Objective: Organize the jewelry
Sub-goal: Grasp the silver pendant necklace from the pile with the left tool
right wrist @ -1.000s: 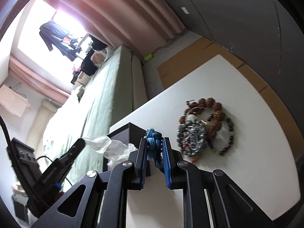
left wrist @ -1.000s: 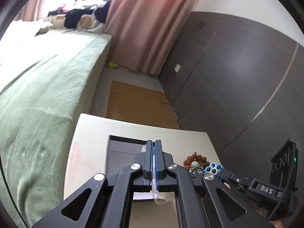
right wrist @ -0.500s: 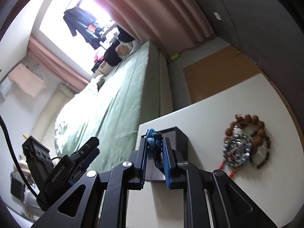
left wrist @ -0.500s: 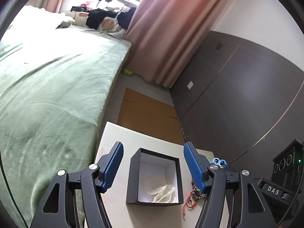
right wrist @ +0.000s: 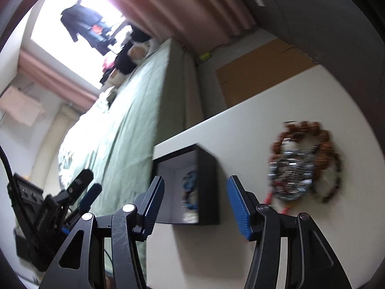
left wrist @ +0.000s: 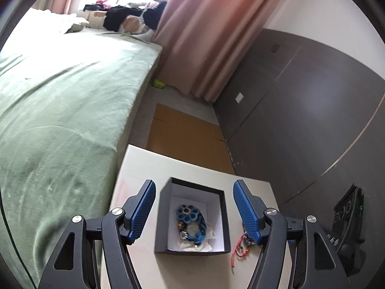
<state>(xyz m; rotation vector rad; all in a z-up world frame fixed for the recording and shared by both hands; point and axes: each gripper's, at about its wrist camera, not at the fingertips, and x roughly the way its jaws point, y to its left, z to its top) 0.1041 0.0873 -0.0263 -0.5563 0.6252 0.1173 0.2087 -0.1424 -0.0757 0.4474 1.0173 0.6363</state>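
Note:
A small black box (left wrist: 192, 219) with a white lining stands on the white table (left wrist: 192, 171). A blue flower bracelet (left wrist: 191, 221) lies inside it on crumpled white plastic. My left gripper (left wrist: 193, 209) is open, its pads either side of the box, above it. My right gripper (right wrist: 195, 202) is open and empty, just in front of the box (right wrist: 207, 187); the blue bracelet (right wrist: 190, 190) shows blurred inside. A pile of bead bracelets (right wrist: 303, 163), brown, silver and dark, lies on the table to the right. Part of the pile (left wrist: 240, 245) shows behind my left gripper's right finger.
A bed with a green cover (left wrist: 60, 110) runs along the table's left side. A dark wall panel (left wrist: 312, 120) is on the right. Brown cardboard (left wrist: 185, 134) lies on the floor beyond the table. The left gripper's body (right wrist: 48, 216) shows at the right wrist view's left.
My right gripper has opened and let the blue bracelet go; it now lies in the box. My left gripper opened half a second earlier, dropping the plastic in the box, and stays open.

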